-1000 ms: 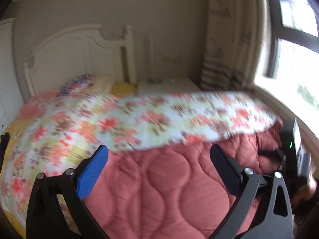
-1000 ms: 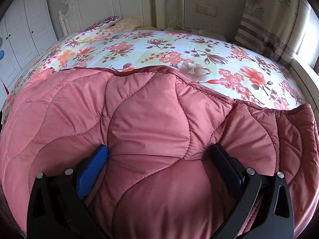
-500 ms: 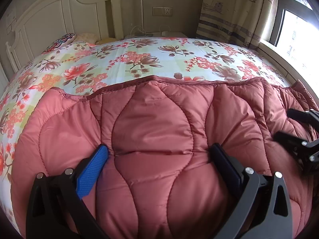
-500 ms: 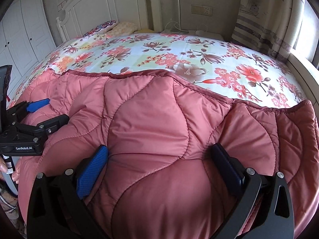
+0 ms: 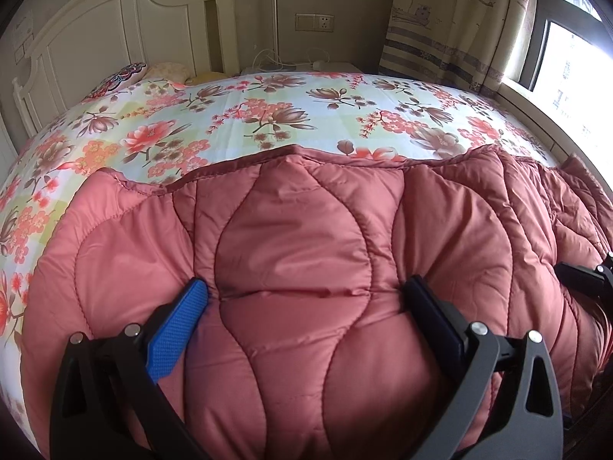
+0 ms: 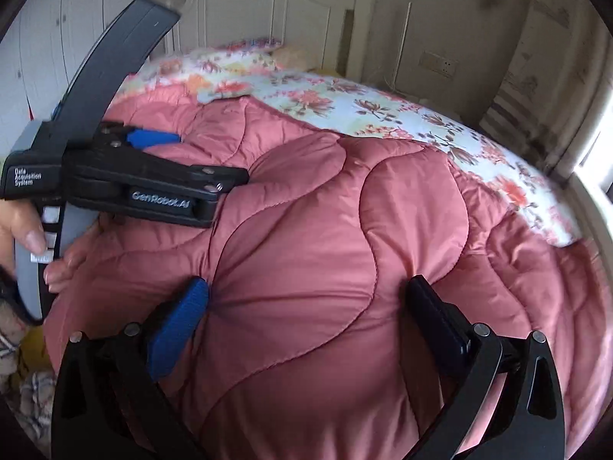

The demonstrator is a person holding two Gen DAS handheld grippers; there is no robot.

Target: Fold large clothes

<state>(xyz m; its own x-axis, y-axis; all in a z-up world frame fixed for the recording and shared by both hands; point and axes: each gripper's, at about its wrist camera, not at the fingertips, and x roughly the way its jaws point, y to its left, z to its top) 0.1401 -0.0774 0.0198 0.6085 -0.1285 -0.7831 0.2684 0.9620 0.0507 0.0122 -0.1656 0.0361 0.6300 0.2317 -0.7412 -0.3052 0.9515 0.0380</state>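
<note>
My left gripper point(image 5: 306, 291): fingers spread wide, pressed into puffy pink quilted coat point(image 5: 291, 253), bulge of fabric between them; real pinch or not, cannot tell

My right gripper point(image 6: 306, 291): same, wide apart, coat bulge between pads

Coat lies on floral bedsheet point(image 5: 268, 115), covering near half; sheet bare from 10 to 2 o'clock

Left gripper body at 9 o'clock in right view, hand point(image 6: 27, 230) on handle

Each hand-held gripper point(image 5: 306, 295) is black, with silver screws on its arms, one blue textured pad point(image 5: 176, 329) and one dark pad. The left hand-held gripper point(image 6: 214, 176) carries white "GenRobot.AI" lettering and a grey handle.
</note>
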